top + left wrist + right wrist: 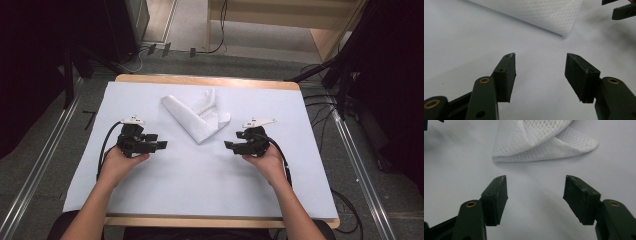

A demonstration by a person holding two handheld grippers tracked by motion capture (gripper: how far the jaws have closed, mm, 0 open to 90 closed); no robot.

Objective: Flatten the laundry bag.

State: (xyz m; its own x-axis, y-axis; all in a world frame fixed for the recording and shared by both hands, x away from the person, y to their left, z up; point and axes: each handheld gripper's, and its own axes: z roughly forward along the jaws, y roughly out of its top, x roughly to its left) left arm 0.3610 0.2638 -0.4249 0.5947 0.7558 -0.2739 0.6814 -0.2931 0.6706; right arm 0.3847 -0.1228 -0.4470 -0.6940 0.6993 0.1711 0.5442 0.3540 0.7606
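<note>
A white cloth (pixel 197 117), folded into a rough V with one loose flap turned up at its far side, lies on the white-covered table (pixel 150 190), a little beyond the middle. The left hand-held gripper (pixel 161 145) and the right hand-held gripper (pixel 229 145) sit low on either side of the cloth's near point, aimed inward at each other, likely so each can take one side of the fold. Both have their jaws spread wide with nothing between them, and neither touches the cloth, whose meshed edge (pixel 544 147) lies just ahead of the right jaws. No container stands on the table.
</note>
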